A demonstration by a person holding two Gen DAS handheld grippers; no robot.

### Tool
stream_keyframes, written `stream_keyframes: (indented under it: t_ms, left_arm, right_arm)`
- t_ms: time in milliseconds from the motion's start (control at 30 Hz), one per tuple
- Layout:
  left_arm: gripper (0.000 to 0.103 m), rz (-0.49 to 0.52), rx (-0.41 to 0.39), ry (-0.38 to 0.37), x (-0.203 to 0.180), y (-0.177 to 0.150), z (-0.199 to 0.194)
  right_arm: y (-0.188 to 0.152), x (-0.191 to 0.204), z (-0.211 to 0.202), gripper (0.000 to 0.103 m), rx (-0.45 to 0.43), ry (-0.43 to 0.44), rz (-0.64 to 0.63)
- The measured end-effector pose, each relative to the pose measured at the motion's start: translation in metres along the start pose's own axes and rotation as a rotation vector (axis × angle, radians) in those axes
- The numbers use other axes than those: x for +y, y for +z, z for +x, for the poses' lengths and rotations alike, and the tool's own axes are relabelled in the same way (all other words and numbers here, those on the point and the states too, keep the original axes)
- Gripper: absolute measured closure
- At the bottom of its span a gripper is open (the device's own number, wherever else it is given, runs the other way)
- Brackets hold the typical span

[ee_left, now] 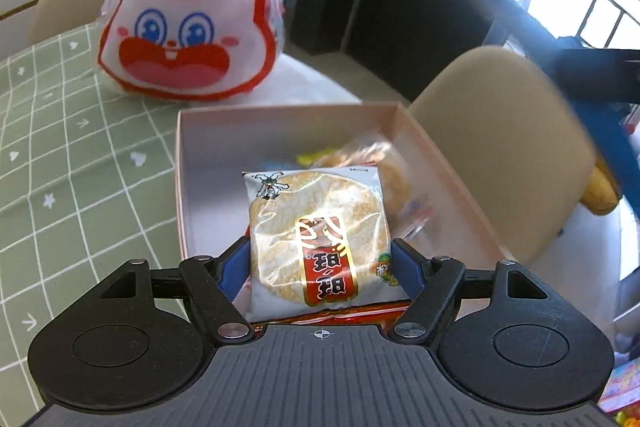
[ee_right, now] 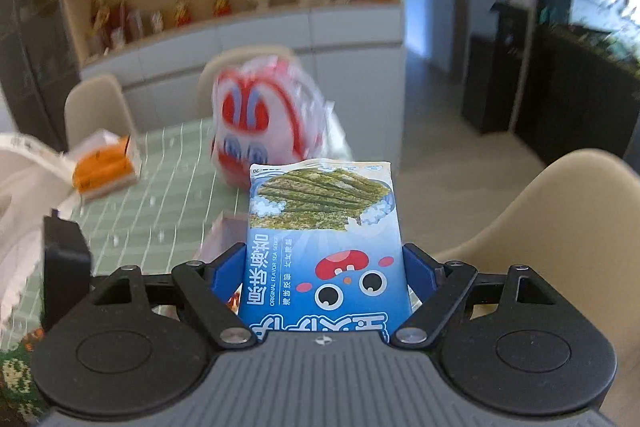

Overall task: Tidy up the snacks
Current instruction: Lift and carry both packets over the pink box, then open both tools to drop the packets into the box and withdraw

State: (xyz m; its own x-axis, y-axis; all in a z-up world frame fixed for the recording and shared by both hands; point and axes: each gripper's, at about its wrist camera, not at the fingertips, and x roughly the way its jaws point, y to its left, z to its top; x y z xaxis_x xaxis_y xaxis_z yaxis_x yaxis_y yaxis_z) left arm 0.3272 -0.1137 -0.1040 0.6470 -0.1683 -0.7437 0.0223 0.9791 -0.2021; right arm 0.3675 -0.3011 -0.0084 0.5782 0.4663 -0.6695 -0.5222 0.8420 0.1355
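My left gripper (ee_left: 320,263) is shut on a rice cracker packet (ee_left: 316,231) and holds it above the near end of a pink cardboard box (ee_left: 208,135). Other wrapped snacks (ee_left: 380,163) lie inside the box. My right gripper (ee_right: 324,267) is shut on a blue seaweed snack packet (ee_right: 324,247), held up above the table. A corner of the pink box (ee_right: 224,231) shows below it.
A red and white rabbit-face bag (ee_left: 188,15) stands on the green checked tablecloth (ee_left: 60,155) behind the box; it also shows in the right wrist view (ee_right: 264,123). An orange and white tissue pack (ee_right: 104,167) lies at the left. Beige chairs (ee_left: 500,147) stand around the table.
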Motion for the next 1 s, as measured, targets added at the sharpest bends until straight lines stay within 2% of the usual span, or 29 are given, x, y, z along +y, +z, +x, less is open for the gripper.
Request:
stream_keyframes:
  t_ms: [167,300,467,667,867,933,1000]
  left_arm:
    - [0.023,0.046,-0.022,0.049,-0.005,-0.009,-0.007]
    - [0.023,0.035,-0.021,0.056,-0.004,-0.011,-0.014]
    - [0.024,0.05,-0.046,0.083,-0.004,-0.011,-0.033]
    - [0.026,0.021,-0.058,0.06,-0.002,-0.007,-0.05]
    - [0.026,-0.088,-0.152,0.043,0.01,-0.007,-0.075]
    - [0.026,-0.119,-0.158,0.023,0.015,-0.006,-0.08]
    - [0.026,-0.151,-0.177,0.009,0.021,-0.006,-0.088]
  right_arm:
    - [0.001,0.014,0.073,0.021,0.114,0.095,-0.021]
    - [-0.005,0.031,0.131,0.02,0.207,0.063,-0.075]
    - [-0.018,0.029,0.161,0.02,0.287,0.028,-0.073]
    - [-0.019,0.014,0.15,0.019,0.261,0.093,0.0]
    - [-0.013,0.005,0.112,0.017,0.177,0.241,0.105]
    - [-0.011,0.003,0.102,0.017,0.141,0.229,0.132]
    - [-0.011,0.006,0.092,0.017,0.102,0.173,0.141]
